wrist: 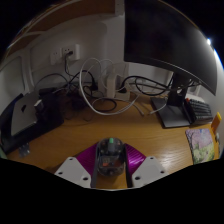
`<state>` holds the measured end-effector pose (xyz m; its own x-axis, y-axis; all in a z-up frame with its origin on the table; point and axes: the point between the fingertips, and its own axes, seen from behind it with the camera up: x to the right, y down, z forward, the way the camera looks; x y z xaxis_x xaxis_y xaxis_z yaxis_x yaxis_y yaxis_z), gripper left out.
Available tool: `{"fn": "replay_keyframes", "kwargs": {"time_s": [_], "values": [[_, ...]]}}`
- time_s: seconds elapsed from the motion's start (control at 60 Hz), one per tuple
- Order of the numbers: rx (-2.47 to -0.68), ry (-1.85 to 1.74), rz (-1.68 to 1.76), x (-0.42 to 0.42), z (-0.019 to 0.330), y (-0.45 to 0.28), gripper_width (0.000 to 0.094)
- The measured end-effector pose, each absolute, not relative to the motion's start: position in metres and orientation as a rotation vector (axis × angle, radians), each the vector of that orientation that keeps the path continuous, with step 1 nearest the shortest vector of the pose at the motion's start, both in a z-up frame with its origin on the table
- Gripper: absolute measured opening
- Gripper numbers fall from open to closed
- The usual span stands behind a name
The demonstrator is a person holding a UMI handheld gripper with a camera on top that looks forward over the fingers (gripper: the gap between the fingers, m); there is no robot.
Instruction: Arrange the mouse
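The gripper (110, 168) holds one mouse (109, 152), its two fingers (82, 170) closed against the mouse's sides, above a wooden desk (95, 125). Beyond stand one monitor (165, 35), one keyboard (198, 108) and what looks like one black box (20, 122), with cables (100, 90) behind.

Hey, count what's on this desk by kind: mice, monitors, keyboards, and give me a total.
Mouse: 1, between the fingers of the tool
Monitor: 1
Keyboard: 1
Total: 3
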<state>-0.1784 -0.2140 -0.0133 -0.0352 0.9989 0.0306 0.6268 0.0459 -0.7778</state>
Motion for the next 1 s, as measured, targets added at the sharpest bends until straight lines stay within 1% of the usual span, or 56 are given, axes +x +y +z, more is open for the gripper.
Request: {"fn": "replay_keyframes", "kwargs": {"time_s": [0.05, 0.083, 0.2, 0.267, 0.317, 0.417, 0.467, 0.533, 0.667, 0.767, 0.85, 0.9, 0.933, 0.95, 1.0], "values": [[-1.668, -1.731, 0.811, -0.174, -0.006, -0.213, 0.0401], [-1.674, -1.720, 0.821, -0.173, 0.004, -0.208, 0.0403], [-1.638, -1.647, 0.892, -0.172, 0.073, -0.172, 0.0397], [-1.638, -1.598, 0.908, -0.170, 0.111, -0.132, 0.0398], [-1.652, -1.556, 0.907, -0.170, 0.132, -0.096, 0.0398], [-1.689, -1.482, 0.864, -0.165, 0.150, -0.008, 0.0397], [-1.699, -1.453, 0.814, -0.163, 0.147, 0.041, 0.0397], [-1.731, -1.440, 0.766, -0.155, 0.131, 0.098, 0.0398], [-1.764, -1.495, 0.694, -0.140, 0.073, 0.178, 0.0396], [-1.775, -1.569, 0.677, -0.129, 0.028, 0.197, 0.0396], [-1.778, -1.614, 0.681, -0.123, 0.000, 0.201, 0.0396], [-1.774, -1.637, 0.681, -0.120, -0.011, 0.202, 0.0398], [-1.763, -1.634, 0.702, -0.122, -0.012, 0.201, 0.0404], [-1.758, -1.632, 0.710, -0.122, -0.012, 0.201, 0.0434], [-1.742, -1.647, 0.714, -0.122, -0.013, 0.200, 0.0462]]}}
